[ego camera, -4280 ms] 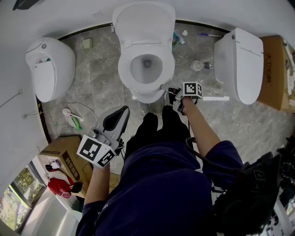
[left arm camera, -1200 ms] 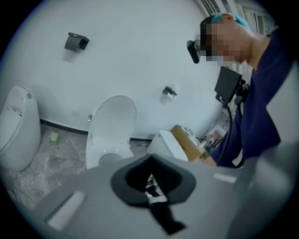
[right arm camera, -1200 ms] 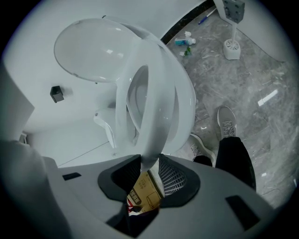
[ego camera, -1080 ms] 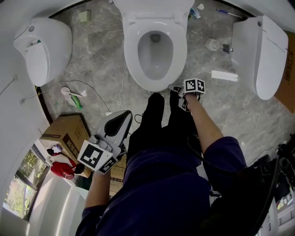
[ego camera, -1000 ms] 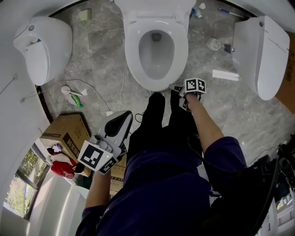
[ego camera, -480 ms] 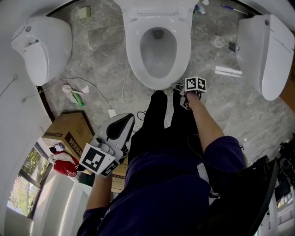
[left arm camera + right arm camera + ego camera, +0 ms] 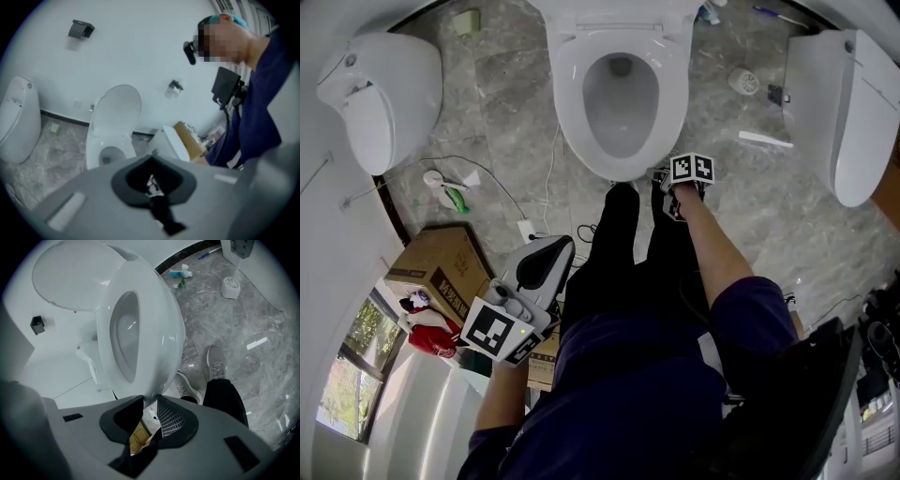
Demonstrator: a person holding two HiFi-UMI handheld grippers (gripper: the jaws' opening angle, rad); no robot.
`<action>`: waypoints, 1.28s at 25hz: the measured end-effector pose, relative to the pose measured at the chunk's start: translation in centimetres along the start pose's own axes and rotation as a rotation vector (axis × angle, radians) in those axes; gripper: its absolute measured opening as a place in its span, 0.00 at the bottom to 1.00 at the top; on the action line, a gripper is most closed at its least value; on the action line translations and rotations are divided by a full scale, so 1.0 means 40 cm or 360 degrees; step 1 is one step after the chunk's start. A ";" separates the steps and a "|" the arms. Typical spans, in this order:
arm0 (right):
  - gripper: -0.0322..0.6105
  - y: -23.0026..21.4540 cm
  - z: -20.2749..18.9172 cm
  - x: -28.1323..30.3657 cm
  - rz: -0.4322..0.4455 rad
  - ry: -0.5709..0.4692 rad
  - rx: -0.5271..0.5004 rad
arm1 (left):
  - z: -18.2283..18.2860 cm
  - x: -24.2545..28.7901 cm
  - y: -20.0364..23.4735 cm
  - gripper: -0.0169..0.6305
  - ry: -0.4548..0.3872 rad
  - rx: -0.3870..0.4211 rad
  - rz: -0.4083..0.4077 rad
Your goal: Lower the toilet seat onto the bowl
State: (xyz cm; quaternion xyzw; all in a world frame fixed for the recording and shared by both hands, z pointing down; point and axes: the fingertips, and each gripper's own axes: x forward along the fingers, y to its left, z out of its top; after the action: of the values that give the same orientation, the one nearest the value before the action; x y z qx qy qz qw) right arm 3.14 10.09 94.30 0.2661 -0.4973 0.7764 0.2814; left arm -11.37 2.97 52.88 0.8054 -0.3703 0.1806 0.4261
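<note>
The white toilet stands ahead of me. Its seat lies flat on the bowl and its lid stands raised behind. My right gripper is at the seat's front right edge. In the right gripper view the seat tapers down to the tips of my right gripper. Its jaws are closing, and I see no pad pressing on the rim. My left gripper hangs by my left hip, shut and empty. The left gripper points toward the toilet from a distance.
A second toilet stands at the left and a third at the right. A cardboard box and a floor cable lie at my left. My legs and shoes stand against the bowl's front. A brush holder stands beyond it.
The right gripper has stayed at the seat's front right edge. The head view has shifted a little, and the left gripper has sunk slightly. The seat lies flat as before.
</note>
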 end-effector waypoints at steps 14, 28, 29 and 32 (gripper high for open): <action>0.12 -0.039 0.031 -0.034 -0.0092 -0.0039 -0.0001 | 0.003 0.038 -0.012 0.03 0.0005 0.0000 -0.0033; 0.11 0.401 0.098 -0.399 0.0390 -0.0420 -0.0552 | 0.180 -0.011 -0.132 0.03 -0.0265 0.0240 -0.0152; 0.11 0.459 0.099 -0.442 0.0433 -0.0454 -0.0623 | 0.199 -0.019 -0.142 0.03 -0.0292 0.0262 -0.0158; 0.11 0.625 0.087 -0.565 0.0538 -0.0549 -0.0834 | 0.255 -0.046 -0.172 0.03 -0.0371 0.0329 -0.0172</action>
State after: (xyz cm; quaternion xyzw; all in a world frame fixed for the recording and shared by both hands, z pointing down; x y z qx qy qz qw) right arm 1.90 -5.68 64.35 0.2260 -0.7567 0.6017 0.1194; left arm -7.68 -2.09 42.12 0.8792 -0.3527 0.0998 0.3042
